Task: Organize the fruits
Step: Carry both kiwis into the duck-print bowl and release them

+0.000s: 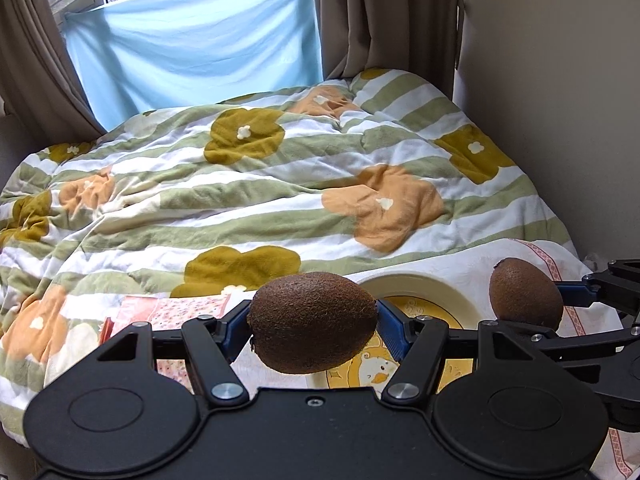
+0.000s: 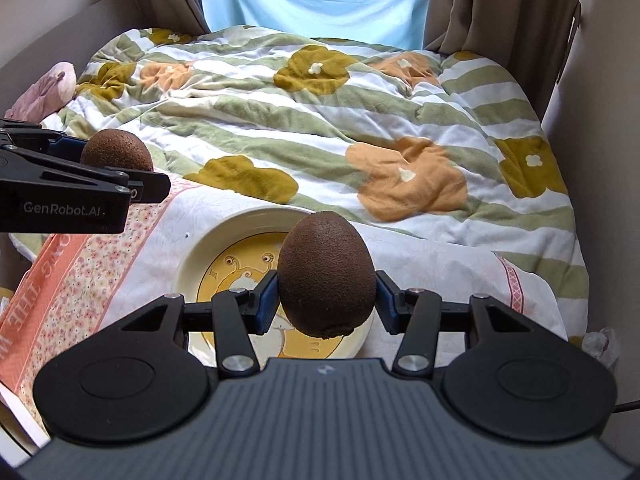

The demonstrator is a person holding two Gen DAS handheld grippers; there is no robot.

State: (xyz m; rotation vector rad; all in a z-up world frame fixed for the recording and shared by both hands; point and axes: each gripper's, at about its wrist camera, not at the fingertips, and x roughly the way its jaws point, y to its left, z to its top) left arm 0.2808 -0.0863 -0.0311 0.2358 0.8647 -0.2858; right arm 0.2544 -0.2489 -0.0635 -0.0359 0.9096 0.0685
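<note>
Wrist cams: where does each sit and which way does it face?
Left wrist: behind the left gripper, facing the bed and window; its kiwi held over the plate, right gripper at right.
Right wrist: behind the right gripper, same heading; upright kiwi above the plate, left gripper at left.
Shared: plate, both kiwis, quilt.

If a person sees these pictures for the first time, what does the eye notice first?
First, two brown kiwis held in the air: the left gripper clamps one kiwi lying sideways, the right gripper clamps the other kiwi upright. Below them a cream and yellow plate lies on a white cloth, with a flowered striped quilt behind.
</note>
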